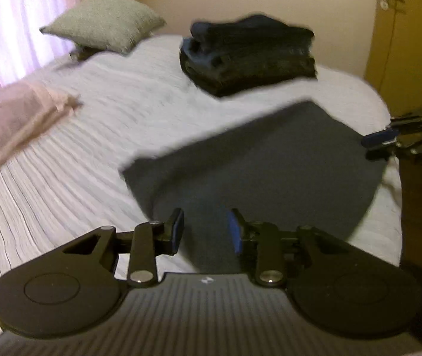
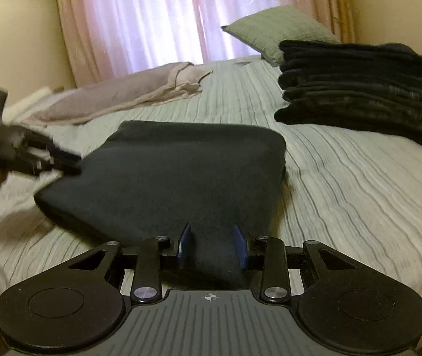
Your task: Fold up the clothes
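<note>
A folded dark grey garment (image 1: 264,160) lies on the bed near its edge; it also shows in the right wrist view (image 2: 181,172). My left gripper (image 1: 205,231) is open, its blue pads either side of the garment's near corner, not closed on it. My right gripper (image 2: 212,246) is open with the garment's near edge lying between its pads. In the left wrist view the right gripper (image 1: 389,141) sits at the garment's right side. In the right wrist view the left gripper (image 2: 47,160) is blurred at the garment's left corner.
A stack of folded dark clothes (image 1: 249,56) sits at the far side of the bed (image 1: 92,148); it also shows in the right wrist view (image 2: 359,89). A green cushion (image 1: 104,20) and a pink cloth (image 1: 12,118) lie to the left. A door (image 1: 404,29) stands at the right.
</note>
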Action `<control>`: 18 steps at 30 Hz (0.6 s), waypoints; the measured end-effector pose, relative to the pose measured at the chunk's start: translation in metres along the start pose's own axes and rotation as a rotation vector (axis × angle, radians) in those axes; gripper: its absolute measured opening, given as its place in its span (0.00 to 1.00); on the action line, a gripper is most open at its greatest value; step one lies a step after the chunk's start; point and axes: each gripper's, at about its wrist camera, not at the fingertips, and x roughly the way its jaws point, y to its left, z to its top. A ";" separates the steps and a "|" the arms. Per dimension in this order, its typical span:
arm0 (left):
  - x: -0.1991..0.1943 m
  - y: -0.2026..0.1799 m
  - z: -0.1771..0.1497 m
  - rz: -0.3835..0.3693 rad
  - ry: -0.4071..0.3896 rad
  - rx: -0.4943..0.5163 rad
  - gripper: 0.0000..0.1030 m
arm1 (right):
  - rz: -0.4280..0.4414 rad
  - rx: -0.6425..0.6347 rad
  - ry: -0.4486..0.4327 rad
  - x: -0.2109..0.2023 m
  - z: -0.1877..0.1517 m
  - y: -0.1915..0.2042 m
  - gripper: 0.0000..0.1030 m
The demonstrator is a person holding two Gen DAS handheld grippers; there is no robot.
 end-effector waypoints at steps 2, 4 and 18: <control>-0.007 -0.006 -0.008 -0.008 0.000 -0.015 0.30 | -0.038 -0.073 0.004 -0.006 0.009 0.015 0.33; -0.015 -0.011 -0.016 -0.017 -0.001 -0.029 0.30 | -0.069 -0.168 -0.020 -0.017 0.013 0.030 0.49; -0.092 -0.099 -0.052 0.124 -0.108 0.411 0.54 | -0.214 -0.909 0.106 0.022 -0.040 0.110 0.75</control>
